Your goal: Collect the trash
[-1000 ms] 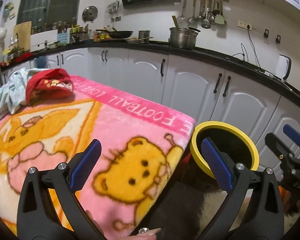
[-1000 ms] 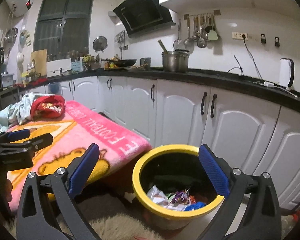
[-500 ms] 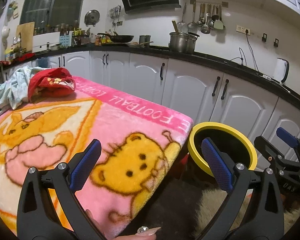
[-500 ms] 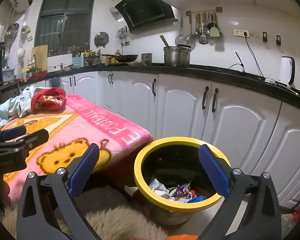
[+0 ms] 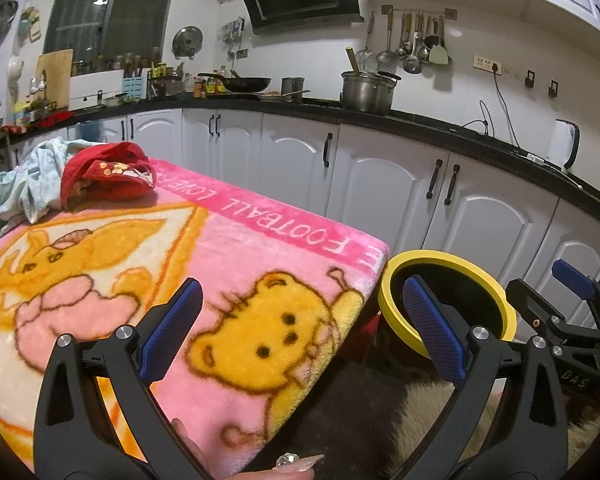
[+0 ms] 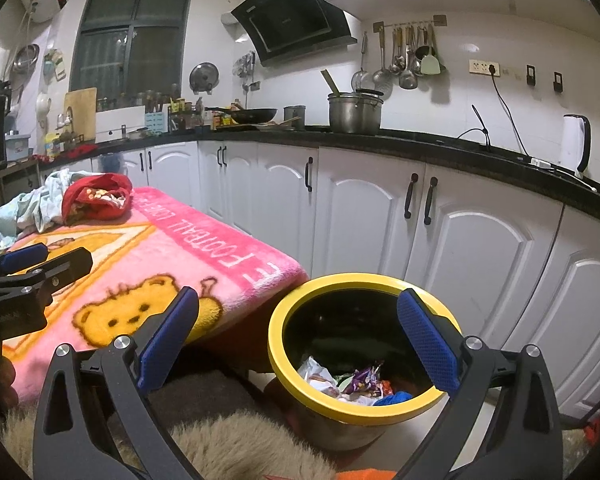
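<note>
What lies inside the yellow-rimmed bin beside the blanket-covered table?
In the bin, crumpled wrappers, white, purple, red and blue, lie at the bottom. Its near wall hides whatever lies beneath or in front of them.

Pink cartoon blanket (image 5: 228,240) (red cloth (image 5: 108,176) on top), white cabinets (image 6: 364,216) behind

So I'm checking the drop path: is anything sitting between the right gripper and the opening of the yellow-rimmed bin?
Nothing visible blocks it. The right gripper is open and empty, and the yellow-rimmed black bin sits just ahead with its mouth uncovered, wrappers at the bottom. The pink cartoon blanket lies to its left, off the path.
</note>
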A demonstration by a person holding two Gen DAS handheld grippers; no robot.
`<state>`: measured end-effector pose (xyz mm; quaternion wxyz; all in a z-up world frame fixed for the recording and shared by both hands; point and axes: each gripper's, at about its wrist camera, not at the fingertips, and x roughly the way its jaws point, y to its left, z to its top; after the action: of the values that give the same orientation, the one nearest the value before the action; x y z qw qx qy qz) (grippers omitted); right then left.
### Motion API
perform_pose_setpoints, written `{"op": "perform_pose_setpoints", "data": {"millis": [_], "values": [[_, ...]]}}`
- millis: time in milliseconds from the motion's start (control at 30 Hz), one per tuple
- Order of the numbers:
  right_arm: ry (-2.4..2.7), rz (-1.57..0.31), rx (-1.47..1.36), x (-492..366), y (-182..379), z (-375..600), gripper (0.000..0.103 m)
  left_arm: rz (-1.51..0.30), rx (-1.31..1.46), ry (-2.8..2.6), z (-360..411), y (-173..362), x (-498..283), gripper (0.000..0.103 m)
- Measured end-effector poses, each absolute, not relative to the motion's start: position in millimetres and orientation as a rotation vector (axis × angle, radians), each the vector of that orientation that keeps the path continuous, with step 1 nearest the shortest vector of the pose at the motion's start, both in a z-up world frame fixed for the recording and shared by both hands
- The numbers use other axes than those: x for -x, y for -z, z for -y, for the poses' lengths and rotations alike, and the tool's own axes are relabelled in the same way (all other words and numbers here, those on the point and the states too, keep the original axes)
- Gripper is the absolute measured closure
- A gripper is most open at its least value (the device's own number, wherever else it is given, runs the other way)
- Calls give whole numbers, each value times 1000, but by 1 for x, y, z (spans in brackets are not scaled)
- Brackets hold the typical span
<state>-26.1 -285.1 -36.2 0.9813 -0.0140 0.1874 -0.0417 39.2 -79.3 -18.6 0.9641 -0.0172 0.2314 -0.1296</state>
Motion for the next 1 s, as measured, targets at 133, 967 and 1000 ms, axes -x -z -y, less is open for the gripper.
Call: {"op": "perform_pose_setpoints", "data": {"millis": [133,967,1000], "values": [[84,-380,28,26,37,286,6,-464,30,259,80,17,-38,11],[83,-380,28,26,37,286,6,-460,28,255,78,17,-40,11],[83,-380,28,26,36,287,6,-460,29,254,78,17,-40,11]]}}
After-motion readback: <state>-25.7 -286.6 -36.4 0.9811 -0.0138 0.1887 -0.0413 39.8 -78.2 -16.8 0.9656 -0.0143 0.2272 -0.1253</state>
